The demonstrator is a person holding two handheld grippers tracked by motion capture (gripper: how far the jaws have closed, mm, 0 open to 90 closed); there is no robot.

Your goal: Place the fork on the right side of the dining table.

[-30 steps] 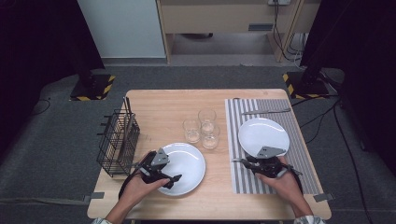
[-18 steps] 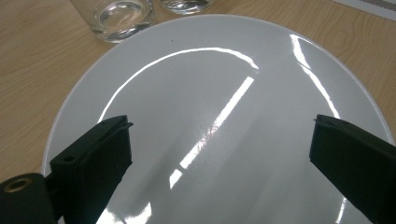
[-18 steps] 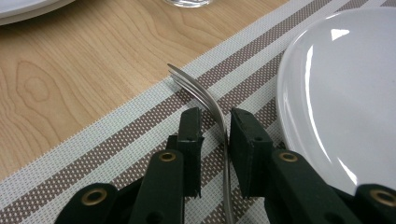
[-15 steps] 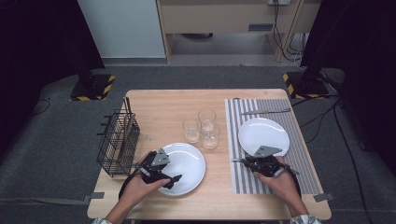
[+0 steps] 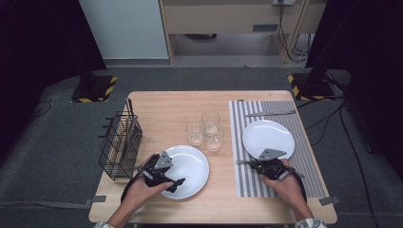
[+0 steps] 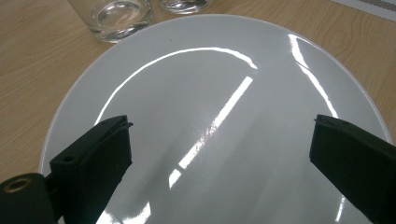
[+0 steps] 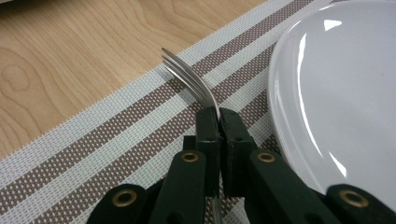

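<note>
both jaws of right gripper [image 7: 218, 116] clamp fork [image 7: 189, 79].

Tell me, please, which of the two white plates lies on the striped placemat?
The plate at the right, beside the right gripper, lies on the striped placemat. The other plate rests directly on the bare wooden table.

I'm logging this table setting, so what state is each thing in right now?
Silver metal fork: clamped in right gripper, whose jaws have just been closing, tines over striped placemat.
Left gripper: open above white round plate.
Three clear glasses: upright, empty.
Black wire basket: upright.
</note>
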